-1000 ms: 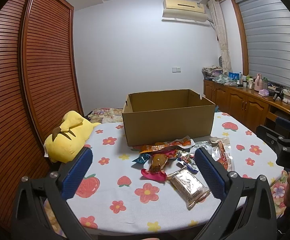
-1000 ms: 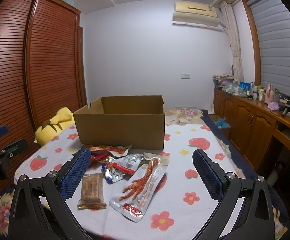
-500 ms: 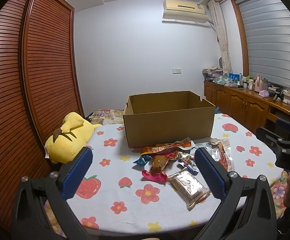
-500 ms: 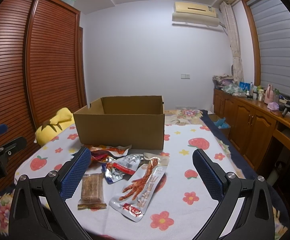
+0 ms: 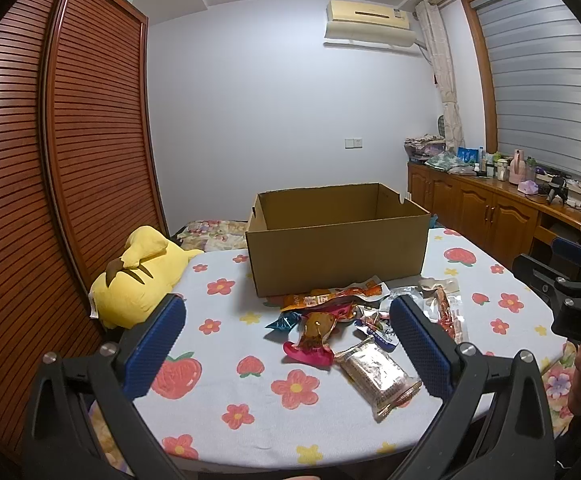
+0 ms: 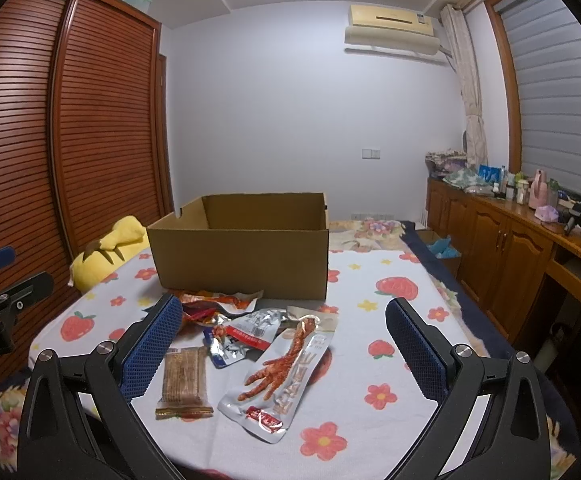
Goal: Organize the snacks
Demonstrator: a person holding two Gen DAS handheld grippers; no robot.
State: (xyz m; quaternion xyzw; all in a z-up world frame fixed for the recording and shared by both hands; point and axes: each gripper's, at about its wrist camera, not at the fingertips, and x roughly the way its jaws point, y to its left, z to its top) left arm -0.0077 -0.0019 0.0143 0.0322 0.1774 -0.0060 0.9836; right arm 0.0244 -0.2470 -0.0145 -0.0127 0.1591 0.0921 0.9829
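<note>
I hold a hand-held gripper in each hand above the near edge of a tabletop (image 5: 226,384) covered in a cloth printed with flowers and strawberries. My left hand-held gripper (image 5: 286,344) has its blue-padded jaws spread wide apart and empty. My right hand-held gripper (image 6: 282,344) is the same: jaws wide, nothing between them.

The snacks lie in a loose heap at the middle of the tabletop, at twelve o'clock from both of my hand-held grippers. Behind the heap, farther along twelve o'clock, stands an open cardboard box (image 6: 242,256), which looks empty as far as I can see in. None of the packets is in it yet.

From my right hand-held gripper, the nearest packet is a long clear chicken-foot pouch (image 6: 286,372). Its long axis runs from about seven o'clock near me to one o'clock toward the box. A brown wafer pack (image 6: 183,376) lies just beside it at nine o'clock, pointing roughly straight away from me.

From my left hand-held gripper, that wafer pack (image 5: 376,374) sits at two o'clock, close to my right jaw, and a pink-ended wrapper (image 5: 312,336) lies at twelve o'clock.

I judge the right hand-held gripper better placed for the chicken-foot pouch, which lies between its jaws' line of reach. A yellow plush toy (image 5: 138,280) rests at the table's left edge, well apart from the snacks.
</note>
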